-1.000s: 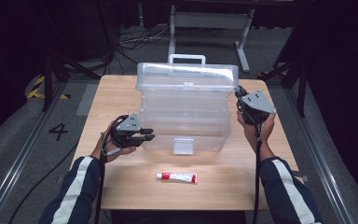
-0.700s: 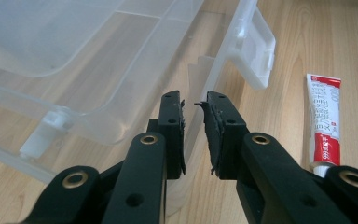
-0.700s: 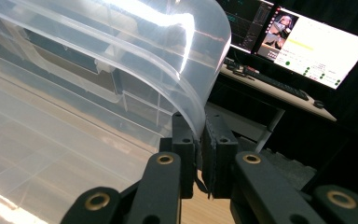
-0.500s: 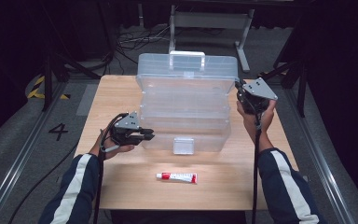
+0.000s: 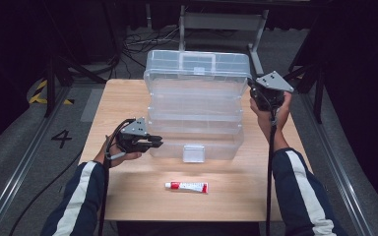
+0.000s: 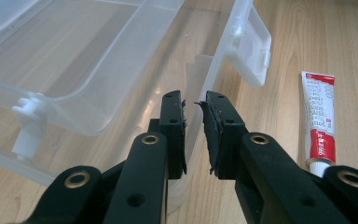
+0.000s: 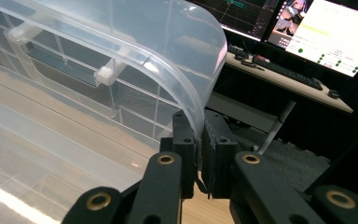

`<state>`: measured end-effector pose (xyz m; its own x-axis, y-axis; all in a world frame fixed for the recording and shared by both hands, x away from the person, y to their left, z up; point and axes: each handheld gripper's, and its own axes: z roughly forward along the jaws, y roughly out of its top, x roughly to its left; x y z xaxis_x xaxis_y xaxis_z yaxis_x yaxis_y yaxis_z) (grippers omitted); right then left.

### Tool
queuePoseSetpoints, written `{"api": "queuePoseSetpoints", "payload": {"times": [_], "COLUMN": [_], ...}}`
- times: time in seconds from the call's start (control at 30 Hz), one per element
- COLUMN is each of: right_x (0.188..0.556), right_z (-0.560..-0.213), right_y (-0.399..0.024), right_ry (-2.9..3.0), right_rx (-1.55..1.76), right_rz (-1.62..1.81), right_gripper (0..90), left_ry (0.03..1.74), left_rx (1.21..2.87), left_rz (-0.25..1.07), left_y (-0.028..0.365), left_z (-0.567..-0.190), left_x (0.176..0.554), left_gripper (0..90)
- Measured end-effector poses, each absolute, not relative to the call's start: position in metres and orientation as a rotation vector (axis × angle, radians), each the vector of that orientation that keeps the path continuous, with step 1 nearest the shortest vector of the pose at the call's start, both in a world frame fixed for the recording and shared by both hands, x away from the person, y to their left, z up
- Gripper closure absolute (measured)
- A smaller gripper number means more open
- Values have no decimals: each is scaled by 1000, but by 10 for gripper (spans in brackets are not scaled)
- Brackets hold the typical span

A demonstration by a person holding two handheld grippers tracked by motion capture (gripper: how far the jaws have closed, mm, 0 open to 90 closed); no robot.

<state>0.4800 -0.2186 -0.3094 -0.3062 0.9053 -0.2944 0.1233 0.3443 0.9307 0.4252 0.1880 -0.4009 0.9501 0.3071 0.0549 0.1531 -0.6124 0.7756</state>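
A clear plastic toolbox stands on the wooden table, its lid swung up and back. My left gripper is at the box's front left corner, its jaws shut on the thin clear wall. My right gripper is shut on the lid's right edge; in the right gripper view the curved lid rim runs down between the pads of that gripper. A red and white tube lies on the table in front of the box, also visible beside the left jaws.
The box's front latch hangs loose. A metal stand and cables sit behind the table. Monitors and a keyboard are off to the right of the lid. Bare table lies left and right of the tube.
The lid has swung up and back from nearly closed, and the right hand has risen and moved back with it. The left hand has stayed at the box's corner.
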Motion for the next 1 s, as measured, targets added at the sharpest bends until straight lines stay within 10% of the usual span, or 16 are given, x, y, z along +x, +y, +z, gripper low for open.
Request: {"api": "queuePoseSetpoints", "payload": {"times": [1.0], "right_x": [525], "right_z": [-291], "right_y": [-220], "right_ry": [1778], "right_rx": [970], "right_rz": [1055], "right_gripper": [837], "left_ry": [317], "left_rx": [2274], "left_rz": [232], "left_y": [185], "left_z": [-398], "left_x": [426], "left_gripper": [784]}}
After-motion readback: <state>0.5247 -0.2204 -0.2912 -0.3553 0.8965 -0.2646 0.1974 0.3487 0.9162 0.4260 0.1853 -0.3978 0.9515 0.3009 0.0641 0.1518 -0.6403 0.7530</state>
